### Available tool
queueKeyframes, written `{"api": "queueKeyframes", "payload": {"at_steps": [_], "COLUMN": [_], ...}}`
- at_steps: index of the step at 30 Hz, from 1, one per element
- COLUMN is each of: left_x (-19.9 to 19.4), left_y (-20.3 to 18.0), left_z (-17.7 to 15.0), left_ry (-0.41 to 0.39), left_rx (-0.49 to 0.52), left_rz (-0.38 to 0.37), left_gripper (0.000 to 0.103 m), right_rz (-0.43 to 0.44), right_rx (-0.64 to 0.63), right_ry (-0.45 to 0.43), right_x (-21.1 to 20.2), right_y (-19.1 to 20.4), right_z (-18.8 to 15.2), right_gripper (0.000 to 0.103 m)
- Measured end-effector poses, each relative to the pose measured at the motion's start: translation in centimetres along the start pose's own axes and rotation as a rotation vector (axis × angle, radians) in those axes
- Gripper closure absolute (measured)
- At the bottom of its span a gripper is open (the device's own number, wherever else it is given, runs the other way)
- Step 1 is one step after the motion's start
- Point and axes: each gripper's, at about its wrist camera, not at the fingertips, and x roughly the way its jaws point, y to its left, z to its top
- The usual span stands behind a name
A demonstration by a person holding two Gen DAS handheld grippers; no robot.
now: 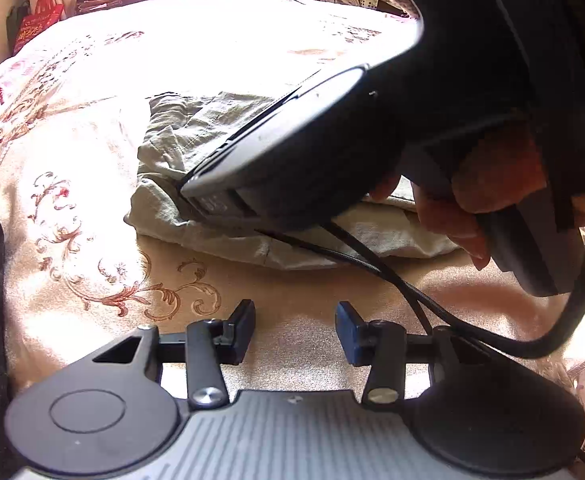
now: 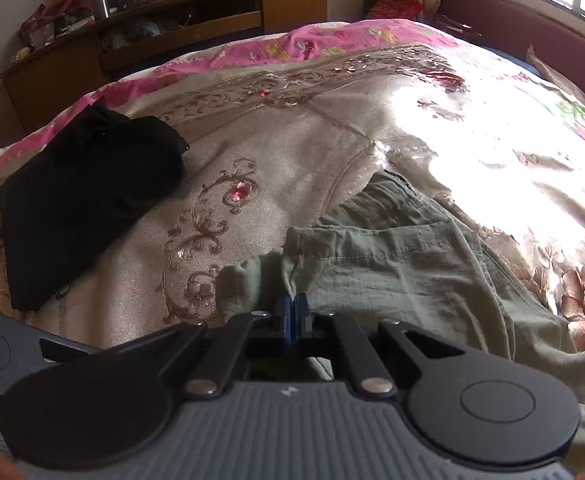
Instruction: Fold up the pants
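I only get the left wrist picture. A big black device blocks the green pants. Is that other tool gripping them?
Observer: Yes. The right gripper has its fingers shut on a bunched edge of the green pants.
Operator: What is my own tool doing?
Observer: The left gripper is open over the bedspread, holding nothing. What your view lacks: the pants lie crumpled, spreading to the right of the pinch.
Operator: Anything else on the bed?
Observer: A folded black garment lies to the left, apart from the pants.
Operator: And past the bed?
Observer: A wooden cabinet with clutter on it.
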Motion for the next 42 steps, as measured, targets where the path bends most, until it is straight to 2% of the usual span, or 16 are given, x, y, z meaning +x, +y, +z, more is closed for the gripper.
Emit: {"api": "queueKeyframes", "payload": {"at_steps": [3, 7, 10, 12, 13, 15, 17, 22, 25, 28, 30, 35, 39, 40, 41, 42], "left_x": [-0.7, -2.1, -3.9, -4.1, -3.8, -3.0, -2.0, 1.1, 3.0, 4.4, 4.7, 5.0, 5.0, 4.9, 4.9, 4.7], "left_y": [-0.2, 0.0, -0.9, -1.8, -2.6, -3.0, -3.4, -2.6, -1.5, -0.3, 0.3, 1.1, 1.2, 1.3, 1.4, 1.5], "left_z": [0.1, 0.1, 1.0, 2.2, 3.0, 4.6, 6.6, 11.6, 14.0, 14.3, 13.8, 12.1, 11.1, 11.1, 11.0, 11.0], "left_ry": [0.002, -0.002, -0.038, -0.050, -0.057, -0.075, -0.105, -0.140, -0.105, -0.076, -0.066, -0.067, -0.088, -0.092, -0.096, -0.102], "left_rx": [-0.011, -0.006, 0.028, 0.058, 0.068, 0.106, 0.177, 0.371, 0.447, 0.442, 0.422, 0.385, 0.364, 0.355, 0.347, 0.342], "left_rz": [0.011, 0.028, 0.037, 0.042, 0.044, 0.056, 0.084, 0.119, 0.085, 0.073, 0.061, 0.026, 0.017, 0.014, 0.012, 0.012], "left_gripper": [0.045, 0.045, 0.045, 0.045, 0.045, 0.045, 0.045, 0.044, 0.044, 0.044, 0.044, 0.044, 0.044, 0.044, 0.044, 0.044], "right_rz": [0.031, 0.030, -0.055, -0.159, -0.235, -0.315, -0.327, -0.209, -0.064, 0.155, 0.244, 0.355, 0.413, 0.413, 0.393, 0.376], "right_rx": [-0.047, 0.147, 0.333, 0.417, 0.450, 0.463, 0.438, 0.293, 0.215, 0.219, 0.218, 0.186, 0.209, 0.204, 0.185, 0.159], "right_ry": [0.033, 0.016, 0.009, 0.032, 0.068, 0.156, 0.152, 0.124, 0.132, 0.117, 0.123, 0.244, 0.297, 0.293, 0.289, 0.286], "right_x": [0.3, -3.3, -8.1, -10.6, -11.5, -12.2, -12.9, -11.8, -9.6, -6.5, -3.6, 3.4, 6.2, 6.3, 6.2, 6.0], "right_y": [0.5, -2.9, -7.1, -9.5, -11.1, -13.8, -16.0, -20.2, -21.6, -21.7, -21.2, -19.9, -19.7, -19.6, -19.4, -19.2], "right_z": [-0.1, -0.6, -3.0, -5.3, -7.1, -9.6, -10.6, -7.5, -3.8, -0.4, 1.3, 2.9, 3.4, 3.7, 4.1, 4.6], "right_gripper": [0.092, 0.091, 0.085, 0.073, 0.071, 0.070, 0.069, 0.071, 0.069, 0.069, 0.069, 0.062, 0.056, 0.057, 0.070, 0.093]}}
